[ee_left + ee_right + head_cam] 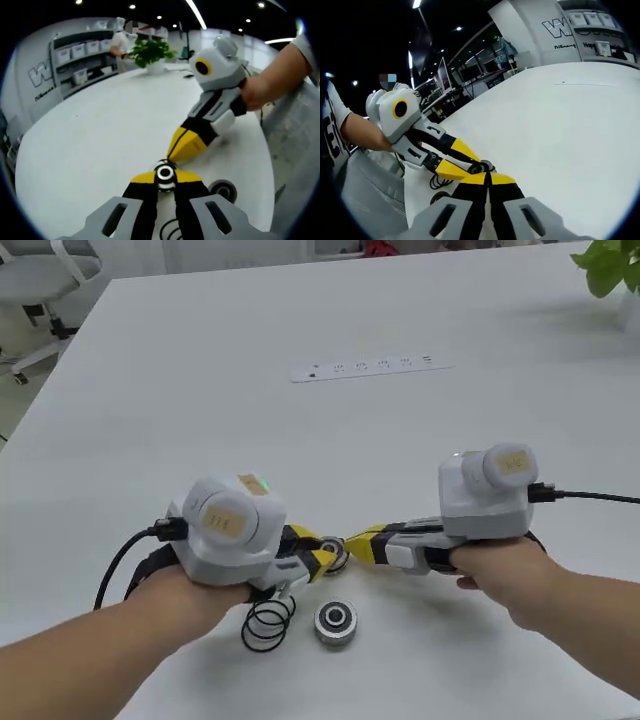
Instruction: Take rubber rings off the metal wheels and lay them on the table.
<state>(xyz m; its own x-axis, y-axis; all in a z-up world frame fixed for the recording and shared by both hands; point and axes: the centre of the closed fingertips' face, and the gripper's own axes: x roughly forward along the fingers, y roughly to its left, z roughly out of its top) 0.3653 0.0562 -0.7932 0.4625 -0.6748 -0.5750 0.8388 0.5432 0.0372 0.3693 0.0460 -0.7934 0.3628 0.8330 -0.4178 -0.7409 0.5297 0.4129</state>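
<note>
Rubber rings [268,622] lie loose on the white worktop [200,420] as a small overlapping bunch of black loops, just in front of the left hand [195,590]; a spare wheel [335,623] of metal rests flat just to their right, close by but not touching. The same bunch shows at the bottom edge of the left gripper view [172,231], with the spare wheel [222,189] a little to the right of it; in the right gripper view the rings [438,183] lie under the left tool.

Between the two tools is the held wheel [337,556]. The left tool [322,558] pinches it between its yellow-tipped jaws; in its own view the left tool [165,176] has the held wheel [165,172] squarely in its grip, hub towards the camera. The right tool [355,545], carried by the right hand [500,565], reaches in from the opposite side with its jaws pressed together and their tips at the wheel's rim; the left gripper view shows the right tool [171,156] meeting the top of the wheel. In the right gripper view the right tool [489,176] points at the held wheel [483,166], which sits in the left tool [474,168]. Whether a ring is caught between the right tool's tips is hard to make out, the spot being too small.

Farther back on the worktop lies a white power strip [365,367]; a green plant [610,265] stands at the far right corner.
</note>
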